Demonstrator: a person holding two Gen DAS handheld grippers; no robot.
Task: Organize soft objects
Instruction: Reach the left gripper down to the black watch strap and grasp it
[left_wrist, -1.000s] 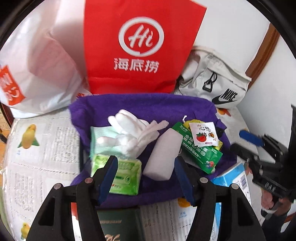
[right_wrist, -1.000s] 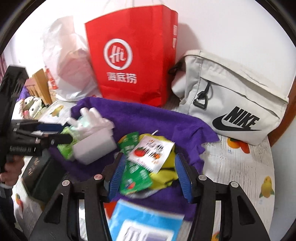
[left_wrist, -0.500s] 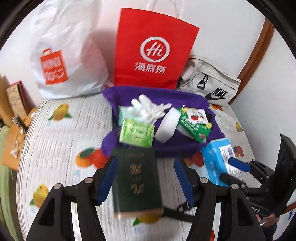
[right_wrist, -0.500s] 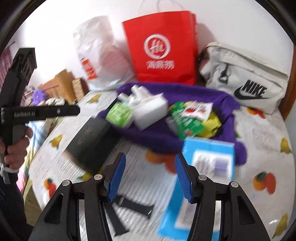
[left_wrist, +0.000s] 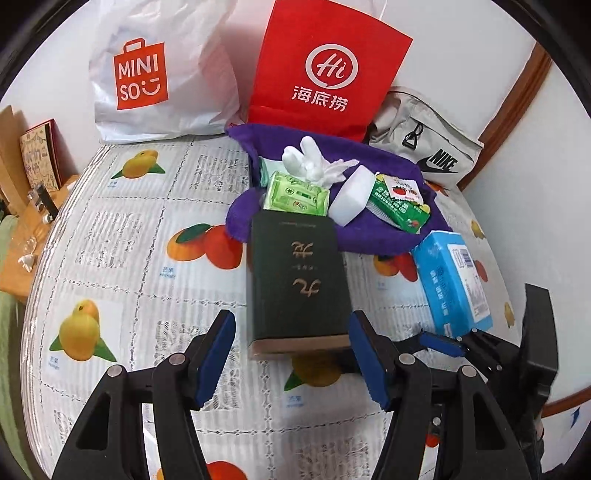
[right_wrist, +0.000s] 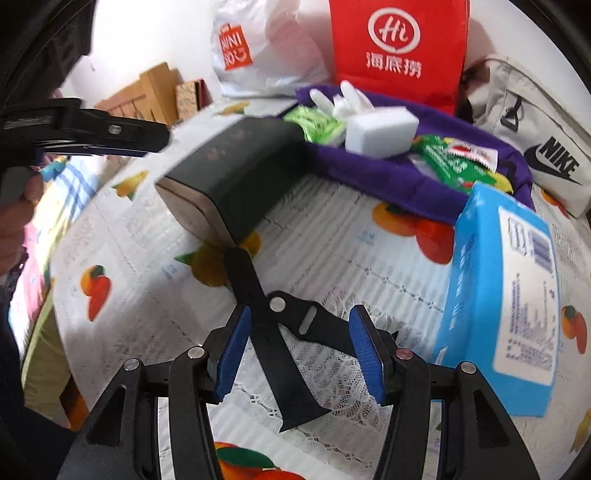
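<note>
A purple towel (left_wrist: 373, 236) (right_wrist: 388, 173) lies at the back of the table. On it are white gloves (left_wrist: 314, 162) (right_wrist: 343, 99), a green tissue pack (left_wrist: 295, 194) (right_wrist: 317, 123), a white sponge block (left_wrist: 352, 199) (right_wrist: 380, 131) and green snack packets (left_wrist: 400, 205) (right_wrist: 458, 162). A blue tissue pack (left_wrist: 452, 277) (right_wrist: 509, 306) lies beside the towel. My left gripper (left_wrist: 291, 362) is open and empty, in front of a dark green book (left_wrist: 297, 280) (right_wrist: 236, 170). My right gripper (right_wrist: 301, 354) is open and empty above black scissors (right_wrist: 280, 325); it also shows in the left wrist view (left_wrist: 443, 341).
A red paper bag (left_wrist: 325, 70) (right_wrist: 399, 51), a white MINISO bag (left_wrist: 155, 70) (right_wrist: 255, 48) and a grey Nike bag (left_wrist: 424, 144) (right_wrist: 532, 133) stand along the wall. The fruit-print tablecloth (left_wrist: 129, 258) covers the table. Wooden furniture (left_wrist: 22, 192) stands at the left.
Both grippers have pulled back from the towel toward the table's front. The book, scissors and blue tissue pack have come into fuller view. Both stay open and empty.
</note>
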